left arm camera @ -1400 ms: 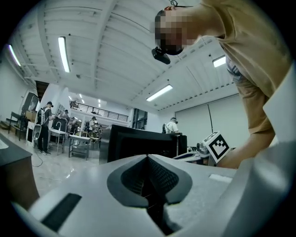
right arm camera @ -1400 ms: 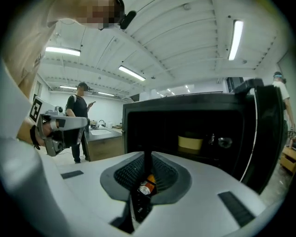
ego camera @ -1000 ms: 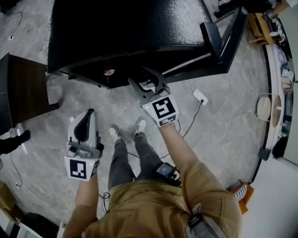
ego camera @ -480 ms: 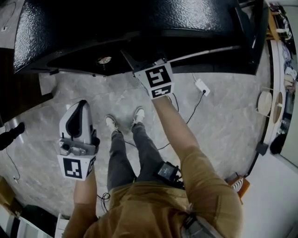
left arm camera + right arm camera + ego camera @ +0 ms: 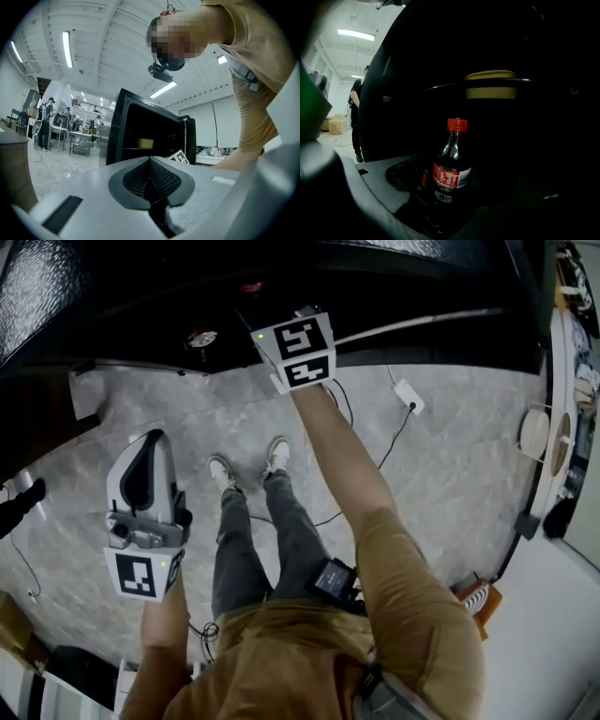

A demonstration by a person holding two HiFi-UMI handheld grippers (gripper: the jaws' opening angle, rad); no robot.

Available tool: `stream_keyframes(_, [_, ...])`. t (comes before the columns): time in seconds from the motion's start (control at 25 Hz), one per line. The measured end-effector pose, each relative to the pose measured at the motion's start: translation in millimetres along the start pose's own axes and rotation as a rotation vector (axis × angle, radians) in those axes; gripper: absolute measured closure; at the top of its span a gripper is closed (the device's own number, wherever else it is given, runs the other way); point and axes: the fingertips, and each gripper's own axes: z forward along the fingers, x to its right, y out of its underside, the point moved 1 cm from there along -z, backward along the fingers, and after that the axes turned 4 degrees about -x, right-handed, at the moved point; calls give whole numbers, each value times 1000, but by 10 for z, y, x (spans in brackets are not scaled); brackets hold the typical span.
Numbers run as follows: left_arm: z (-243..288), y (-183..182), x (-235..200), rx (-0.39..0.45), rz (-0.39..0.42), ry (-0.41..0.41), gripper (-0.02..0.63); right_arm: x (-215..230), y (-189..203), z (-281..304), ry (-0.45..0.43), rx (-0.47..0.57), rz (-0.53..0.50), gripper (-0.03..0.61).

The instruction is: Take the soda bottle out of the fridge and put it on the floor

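Note:
The soda bottle (image 5: pixel 451 173) stands upright inside the dark fridge (image 5: pixel 112 277); it holds dark drink and has a red cap and a red label. My right gripper (image 5: pixel 454 185) reaches into the fridge and is open. Its jaws have just been opening, and the bottle stands between them with the pads apart from it. In the head view only its marker cube (image 5: pixel 293 351) shows, and a red cap (image 5: pixel 251 286) glows just beyond it. My left gripper (image 5: pixel 150 439) hangs over the floor, left of the person's feet, shut and empty.
A yellow container (image 5: pixel 491 86) sits on the shelf above the bottle. A white plug and cable (image 5: pixel 405 395) lie on the grey floor right of the right arm. The person's shoes (image 5: pixel 248 465) are below the fridge opening. A dark cabinet (image 5: pixel 37 427) stands at left.
My right gripper has gone forward into the fridge, so its jaws are now hidden in the head view. My left gripper has sunk a little and drifted left.

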Motion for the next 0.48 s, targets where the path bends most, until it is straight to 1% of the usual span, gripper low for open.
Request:
stream_keyframes(0.12, [-63, 42, -44, -18, 10, -4, 614, -3, 40, 105, 0, -15, -6, 262])
stream_keyframes(0.36, [-147, 94, -107, -9, -27, -5, 614, 17, 94, 236, 32, -35, -5, 262])
stream_keyframes(0.48, [-190, 129, -107, -7, -39, -3, 614, 8, 106, 296, 31, -42, -4, 264])
